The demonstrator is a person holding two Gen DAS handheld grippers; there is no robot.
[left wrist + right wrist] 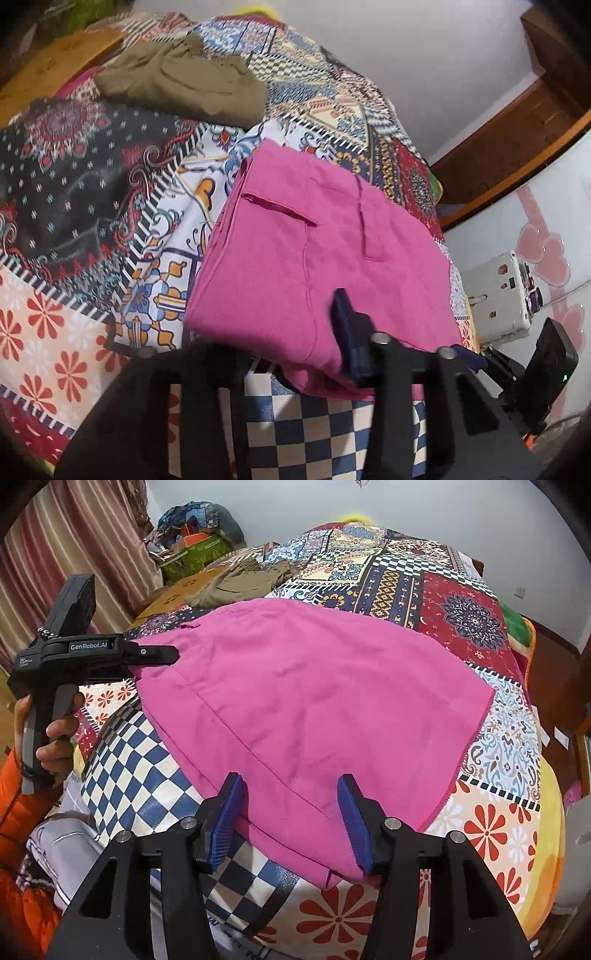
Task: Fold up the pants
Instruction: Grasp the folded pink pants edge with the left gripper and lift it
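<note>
Blue right fingers point(291, 823) straddle the pink pants' point(314, 701) near hem on the bed point(480, 830), half-open; left gripper point(173, 653) pinches the waist corner. Uneven lifting could skew the fold.

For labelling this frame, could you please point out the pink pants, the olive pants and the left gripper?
pink pants point(314, 701): right wrist view, middle of the flat fabric.
olive pants point(184, 85): left wrist view, centre of the crumpled heap.
left gripper point(173, 653): right wrist view, fingertips at the pink pants' edge.
</note>
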